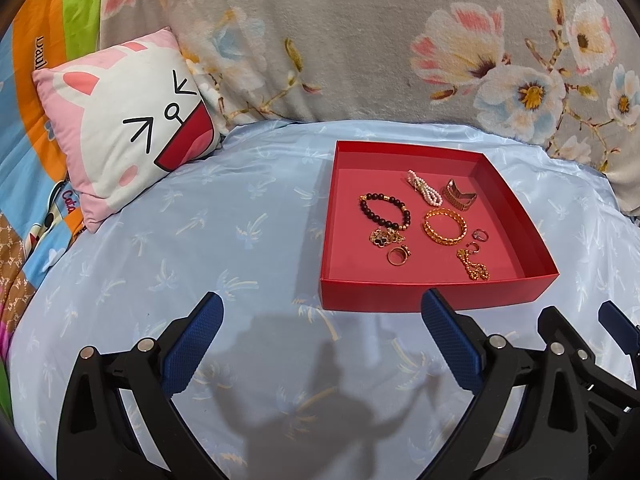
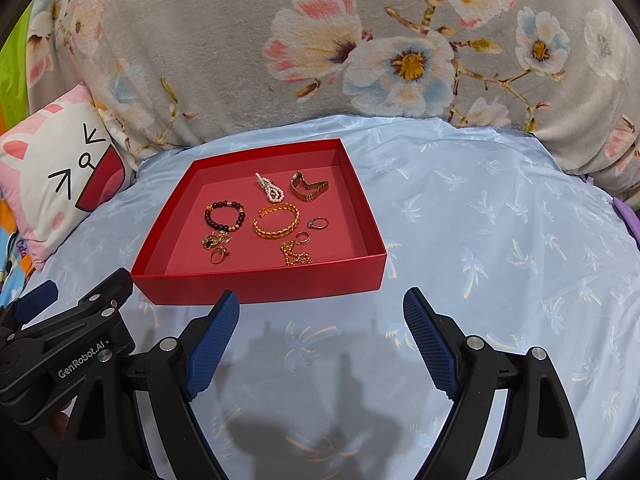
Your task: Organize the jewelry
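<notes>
A shallow red tray lies on a light blue bedsheet. In it lie a black bead bracelet, a gold chain bangle, a pearl piece, a gold watch-band bracelet, a gold chain, a clover charm piece and several rings. My left gripper is open and empty before the tray's near left corner. My right gripper is open and empty before its near right corner.
A cat-face cushion leans at the left. A grey floral blanket rises behind the tray. The right gripper's body shows at the left wrist view's right edge; the left gripper's body shows in the right wrist view.
</notes>
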Motion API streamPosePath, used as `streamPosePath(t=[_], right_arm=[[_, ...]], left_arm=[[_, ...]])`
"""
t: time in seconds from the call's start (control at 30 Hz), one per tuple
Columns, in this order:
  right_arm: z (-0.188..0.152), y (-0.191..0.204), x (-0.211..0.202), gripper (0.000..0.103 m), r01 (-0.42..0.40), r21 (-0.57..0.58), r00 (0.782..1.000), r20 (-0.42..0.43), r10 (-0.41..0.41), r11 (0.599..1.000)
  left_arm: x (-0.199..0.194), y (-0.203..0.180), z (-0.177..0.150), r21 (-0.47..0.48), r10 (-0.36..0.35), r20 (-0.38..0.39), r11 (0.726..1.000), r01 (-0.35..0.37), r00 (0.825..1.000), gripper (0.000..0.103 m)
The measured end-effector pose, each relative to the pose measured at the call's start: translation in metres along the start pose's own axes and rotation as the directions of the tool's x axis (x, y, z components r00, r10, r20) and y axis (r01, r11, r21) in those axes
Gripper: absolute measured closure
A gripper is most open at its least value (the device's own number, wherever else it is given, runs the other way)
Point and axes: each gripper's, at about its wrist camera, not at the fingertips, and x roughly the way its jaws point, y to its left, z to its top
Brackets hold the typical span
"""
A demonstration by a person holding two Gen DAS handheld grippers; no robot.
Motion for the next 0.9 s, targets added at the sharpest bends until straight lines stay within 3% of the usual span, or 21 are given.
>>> streamPosePath(t=[0.9], right_arm=[[0.0030, 0.0025, -0.0030, 0.021, 0.000, -0.009, 1.000, -0.001, 0.000, 1.000]], left_arm=[[0.0022, 0.0012, -0.0034, -0.012, 0.000, -0.028, 1.000, 0.000, 1.000, 0.006]])
